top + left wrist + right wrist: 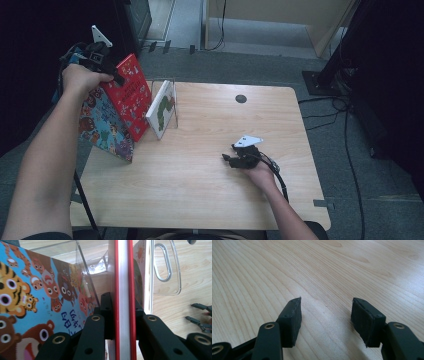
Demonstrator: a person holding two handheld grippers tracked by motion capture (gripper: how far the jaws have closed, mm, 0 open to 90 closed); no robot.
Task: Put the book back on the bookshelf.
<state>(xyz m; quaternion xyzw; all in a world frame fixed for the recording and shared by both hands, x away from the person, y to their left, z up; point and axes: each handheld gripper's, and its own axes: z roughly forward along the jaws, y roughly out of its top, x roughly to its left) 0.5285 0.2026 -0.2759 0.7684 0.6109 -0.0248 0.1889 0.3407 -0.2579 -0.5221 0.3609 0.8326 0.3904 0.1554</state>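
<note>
My left gripper is shut on the top edge of a red book, which stands tilted at the table's left edge. In the left gripper view its white page edge runs up between the two black jaws. A blue book with cartoon animals leans behind it to the left. A white book with a green picture stands to its right in a clear acrylic stand. My right gripper rests low on the wooden table, open, with nothing between its pads.
A round dark cable hole sits near the table's far edge. Cables and a black stand base lie on the floor to the right. Bare wood lies between the books and the right gripper.
</note>
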